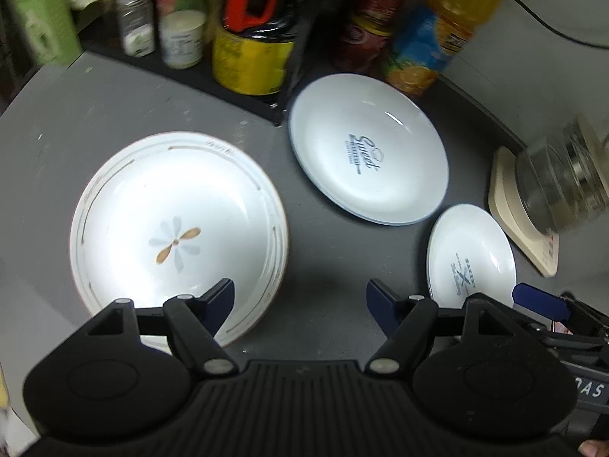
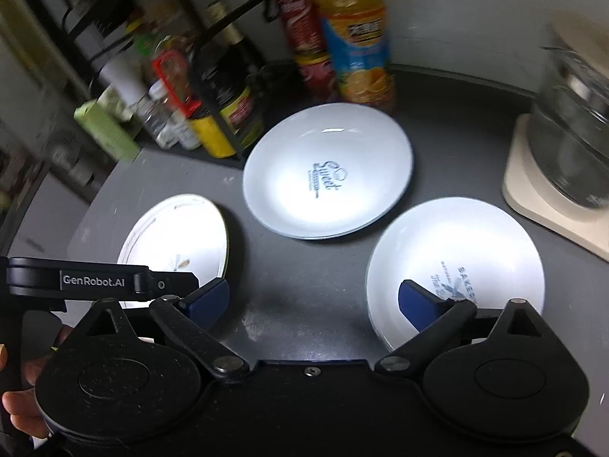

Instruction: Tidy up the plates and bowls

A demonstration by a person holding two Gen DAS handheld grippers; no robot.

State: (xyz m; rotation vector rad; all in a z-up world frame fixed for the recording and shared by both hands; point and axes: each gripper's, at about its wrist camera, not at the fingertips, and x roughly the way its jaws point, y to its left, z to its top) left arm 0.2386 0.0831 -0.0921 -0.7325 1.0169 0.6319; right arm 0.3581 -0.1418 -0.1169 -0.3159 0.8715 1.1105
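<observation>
While three white ceramic dishes lie apart on the dark grey worktop, both hand-held grippers hang above them with nothing between their blue pads. The left hand-held gripper has its jaws spread, one pad over the near rim of the large white plate with a blue-and-tan flower motif, the other over bare worktop. The right hand-held gripper stands wide open, its right pad above the small white dish printed with "BAKERY" lettering. Behind them sits the white dish with a blue rim and "Sweet" lettering, close to an orange juice bottle and a black wire rack of jars. A glass jar on a cream coaster stands at the right.
</observation>
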